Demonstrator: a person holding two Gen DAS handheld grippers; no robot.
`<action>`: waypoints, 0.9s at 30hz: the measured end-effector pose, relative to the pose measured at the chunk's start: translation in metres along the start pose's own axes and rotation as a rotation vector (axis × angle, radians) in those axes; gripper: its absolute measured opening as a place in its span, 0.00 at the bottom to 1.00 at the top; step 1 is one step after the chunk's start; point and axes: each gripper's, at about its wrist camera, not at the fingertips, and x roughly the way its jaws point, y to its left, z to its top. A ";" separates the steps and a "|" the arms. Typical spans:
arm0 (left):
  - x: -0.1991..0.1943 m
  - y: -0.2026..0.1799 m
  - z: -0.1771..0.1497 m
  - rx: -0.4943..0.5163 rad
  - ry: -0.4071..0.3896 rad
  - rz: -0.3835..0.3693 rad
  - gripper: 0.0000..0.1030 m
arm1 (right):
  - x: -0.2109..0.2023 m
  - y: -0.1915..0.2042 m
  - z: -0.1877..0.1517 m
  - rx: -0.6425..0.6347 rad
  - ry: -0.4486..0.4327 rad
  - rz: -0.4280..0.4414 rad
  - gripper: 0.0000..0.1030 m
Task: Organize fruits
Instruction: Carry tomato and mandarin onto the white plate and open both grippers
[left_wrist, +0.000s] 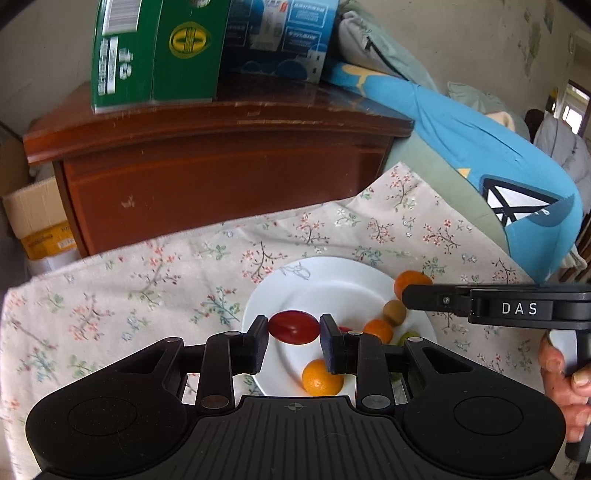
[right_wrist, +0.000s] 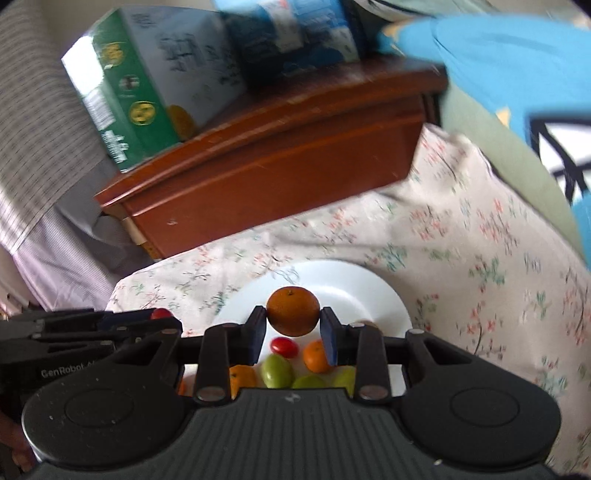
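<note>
A floral tablecloth (left_wrist: 155, 280) covers the table, in front of a brown wooden cabinet (left_wrist: 221, 162) bearing a green carton (left_wrist: 147, 55). On the cloth sits the white plate (left_wrist: 332, 280), where the fruits gather.

Our left tool (left_wrist: 294, 334) is clamped on an oblong red tomato (left_wrist: 293, 326), its long axis lying crosswise from pad to pad, roughly level, over the plate's near side. Our right tool (right_wrist: 293, 325) grips a round orange (right_wrist: 293, 311), stem dimple facing up, above the plate's middle.

Loose on the plate lie small oranges (right_wrist: 316, 356), green fruits (right_wrist: 277, 371) and another red tomato (right_wrist: 283, 347).

We judge the step to be carrying both to their spots. To do it well, we should keep each grip light, lower onto a bare patch of plate clear of the other fruit, and set the tomato down on its side so it cannot roll.
</note>
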 end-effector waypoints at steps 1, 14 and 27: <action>0.003 0.000 -0.001 -0.004 0.003 -0.005 0.27 | 0.002 -0.003 -0.001 0.021 0.004 -0.001 0.31; 0.029 -0.006 -0.008 -0.034 0.037 -0.019 0.27 | 0.021 -0.015 -0.015 0.121 0.033 0.010 0.31; 0.006 -0.005 0.000 -0.038 -0.021 0.029 0.73 | 0.016 -0.009 -0.013 0.132 0.000 0.032 0.35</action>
